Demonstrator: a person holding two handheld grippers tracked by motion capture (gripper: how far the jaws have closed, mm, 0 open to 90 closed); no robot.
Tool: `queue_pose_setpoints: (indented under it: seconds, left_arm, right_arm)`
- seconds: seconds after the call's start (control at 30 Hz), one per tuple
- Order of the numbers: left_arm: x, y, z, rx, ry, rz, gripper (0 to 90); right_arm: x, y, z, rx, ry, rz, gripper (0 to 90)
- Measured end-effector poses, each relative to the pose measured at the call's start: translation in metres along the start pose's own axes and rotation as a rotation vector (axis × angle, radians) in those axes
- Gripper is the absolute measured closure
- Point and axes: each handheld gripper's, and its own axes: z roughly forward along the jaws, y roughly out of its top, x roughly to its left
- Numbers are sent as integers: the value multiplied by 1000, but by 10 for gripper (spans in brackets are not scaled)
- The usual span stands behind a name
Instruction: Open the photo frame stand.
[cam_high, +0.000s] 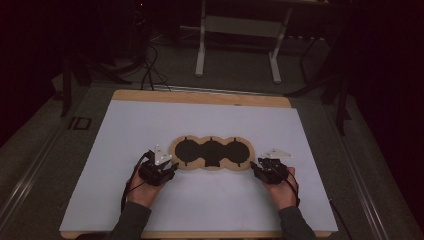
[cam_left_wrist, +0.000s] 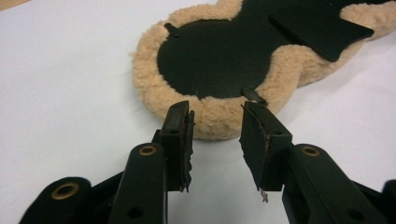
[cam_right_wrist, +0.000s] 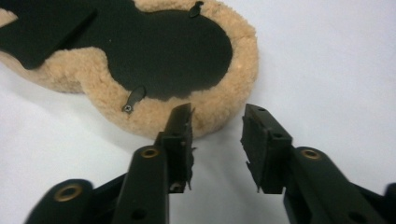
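A three-lobed pad (cam_high: 211, 152) with a tan fleecy rim and a black inner face lies flat on the white sheet. My left gripper (cam_high: 172, 167) is at its left end and stands open. In the left gripper view the jaw tips (cam_left_wrist: 217, 116) straddle the near fleece rim (cam_left_wrist: 215, 116) without pressing it. My right gripper (cam_high: 255, 166) is at the pad's right end, also open. In the right gripper view its tips (cam_right_wrist: 217, 121) sit just short of the fleece edge (cam_right_wrist: 210, 112). Small black tabs (cam_right_wrist: 133, 99) reach over the rim.
The white sheet (cam_high: 125, 150) covers a wooden board (cam_high: 200, 97). A black flap (cam_left_wrist: 322, 28) lies over the pad's middle lobe. A white stand (cam_high: 201, 50) and cables (cam_high: 150, 70) are on the floor beyond the table.
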Motion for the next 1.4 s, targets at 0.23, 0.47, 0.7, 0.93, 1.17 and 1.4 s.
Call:
queue_pose_setpoints:
  seconds: [0.23,0.47,0.7,0.93,1.17,1.4]
  left_arm:
    - [-10,0,2,12,-44,49,814]
    - [-20,2,5,17,-65,91,900]
    - [-34,3,10,25,-89,120,898]
    - [-48,3,19,45,-98,153,868]
    - [-57,5,26,43,-105,161,871]
    - [-63,12,40,61,-100,177,888]
  right_arm:
    - [-1,0,-3,-21,0,2,792]
    - [-3,-2,-2,-14,-10,5,895]
    - [-4,-2,-5,-31,-31,13,900]
    - [-2,-2,-4,-30,-21,6,900]
    - [-2,-3,-2,-32,4,14,900]
    - [-2,-3,-4,-38,-12,8,900]
